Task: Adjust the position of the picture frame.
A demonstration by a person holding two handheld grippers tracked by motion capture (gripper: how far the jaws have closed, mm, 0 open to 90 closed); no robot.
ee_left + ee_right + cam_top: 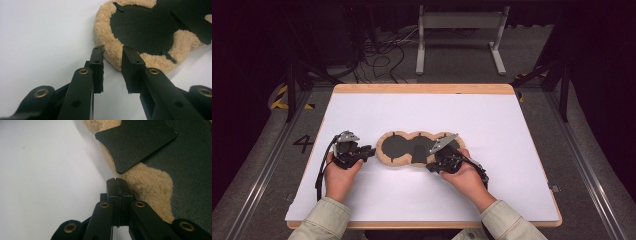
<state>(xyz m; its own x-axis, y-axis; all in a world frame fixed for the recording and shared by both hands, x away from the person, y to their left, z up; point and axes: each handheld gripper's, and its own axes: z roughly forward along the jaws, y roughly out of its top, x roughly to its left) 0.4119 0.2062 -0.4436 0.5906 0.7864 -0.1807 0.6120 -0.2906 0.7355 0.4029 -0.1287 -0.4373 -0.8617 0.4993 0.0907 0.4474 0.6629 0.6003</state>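
A tan fleece pad (385,155) with three lobes and black inner panels (398,146) lies flat on the white sheet. My left gripper (371,151) is at the pad's left end. In the left gripper view the left gripper (113,53) stands open, its tips either side of the fleece rim (105,22) without pressing it. My right gripper (430,166) is at the pad's near edge. In the right gripper view the right gripper (117,182) is shut with nothing between the pads, its tips against the fleece (152,187), below a loose black flap (135,142).
The white sheet (492,130) covers a wooden table (422,88), with wide bare room on all sides of the pad. Beyond the far edge stand a grey metal frame (459,30) and loose cables (382,55) on the floor.
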